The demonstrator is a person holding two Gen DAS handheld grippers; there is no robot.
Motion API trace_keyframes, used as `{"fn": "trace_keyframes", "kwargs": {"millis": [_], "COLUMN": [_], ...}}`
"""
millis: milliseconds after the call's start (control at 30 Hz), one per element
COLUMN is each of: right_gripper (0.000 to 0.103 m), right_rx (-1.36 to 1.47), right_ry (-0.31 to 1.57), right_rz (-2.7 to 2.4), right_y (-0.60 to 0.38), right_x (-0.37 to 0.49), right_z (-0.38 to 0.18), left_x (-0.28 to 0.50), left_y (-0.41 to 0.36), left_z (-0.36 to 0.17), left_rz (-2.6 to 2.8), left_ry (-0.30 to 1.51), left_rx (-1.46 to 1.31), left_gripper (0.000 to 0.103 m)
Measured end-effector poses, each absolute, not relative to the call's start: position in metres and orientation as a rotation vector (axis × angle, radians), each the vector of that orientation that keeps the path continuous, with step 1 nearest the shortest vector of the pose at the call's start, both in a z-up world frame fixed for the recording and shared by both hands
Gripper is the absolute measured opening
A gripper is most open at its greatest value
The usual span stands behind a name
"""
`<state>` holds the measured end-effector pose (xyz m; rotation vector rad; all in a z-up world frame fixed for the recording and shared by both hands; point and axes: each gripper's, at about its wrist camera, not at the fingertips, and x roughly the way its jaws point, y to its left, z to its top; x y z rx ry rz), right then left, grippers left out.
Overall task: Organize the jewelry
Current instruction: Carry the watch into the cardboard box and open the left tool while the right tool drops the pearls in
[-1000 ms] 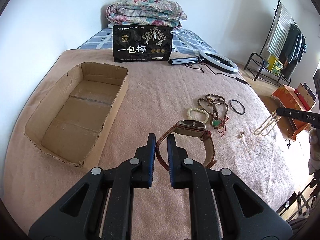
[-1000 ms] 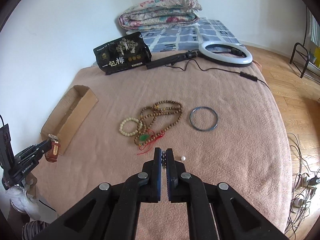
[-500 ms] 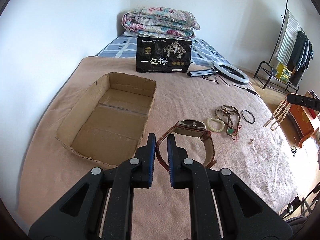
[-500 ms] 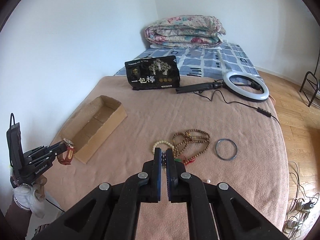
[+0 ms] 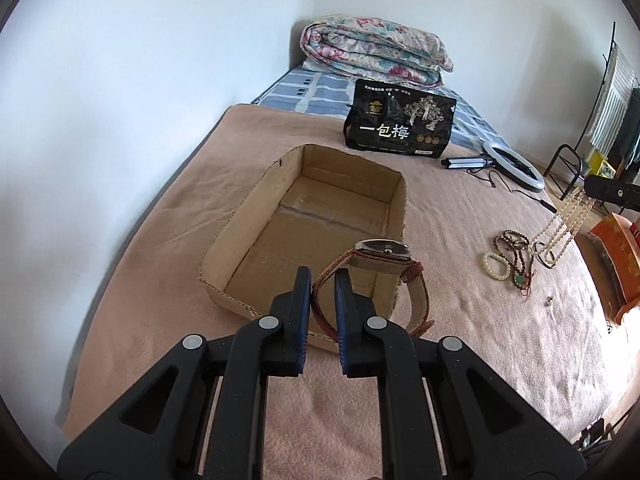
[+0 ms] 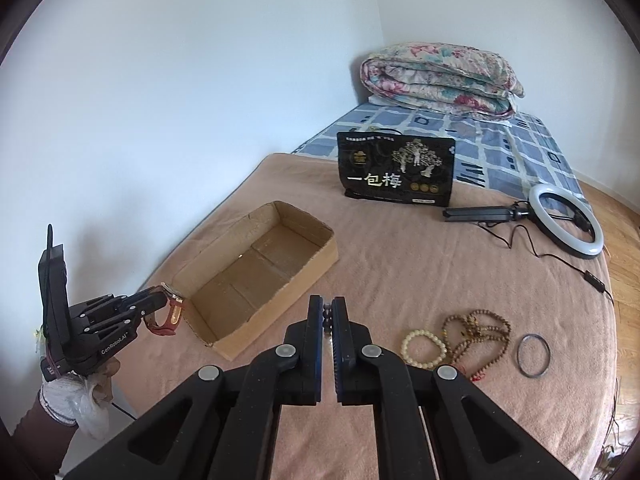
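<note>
Cardboard box point(image 5: 320, 216) on bed blanket point(image 5: 460, 320): nothing inside. Left claw point(image 5: 322, 280) clenched on watch point(image 5: 382, 256) strap, watch hanging over box's near corner. Right claw point(image 6: 327, 312) clenched on pearl necklace point(image 5: 568, 224); only left view shows its strands dangling. Bead bracelets point(image 6: 424, 348), bangle point(image 6: 533, 356) lie beside the bed's right edge, well apart from box.

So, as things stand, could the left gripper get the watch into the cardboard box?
Probably yes: the left gripper grips the watch by its strap at the cardboard box's near corner, and the open top is unobstructed.
</note>
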<state>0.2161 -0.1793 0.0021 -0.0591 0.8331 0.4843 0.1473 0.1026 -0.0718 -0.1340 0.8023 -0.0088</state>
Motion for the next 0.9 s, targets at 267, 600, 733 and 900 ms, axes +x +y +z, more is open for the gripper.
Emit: {"fn": "trace_keyframes", "kwargs": {"millis": [267,600,733,900], "right_gripper": [0.001,0.001,0.001,0.001], "right_rx": [-0.079,-0.068,-0.078,-0.092], "right_ry": [0.841,0.870,0.882,0.892], "right_rz": [0.543,0.571,0.579,0.590], "right_y": [-0.125,-0.079,-0.062,-0.044], "right_x": [0.237,0.271,0.281,0.294], "right_z": [-0.008,-0.030,-0.040,-0.053], "left_x": [0.162,0.183,0.191,0.202], "left_y": [0.127,0.147,0.151,0.158], "left_z": [-0.084,-0.099,-0.105,-0.116], "left_rz": [0.030,0.058,0.065,0.073], "left_ry": [0.819,0.843,0.850,0.869], "left_rx": [-0.149,-0.168,-0.169,-0.185], "left_gripper": [0.010,0.010,0.010,0.010]}}
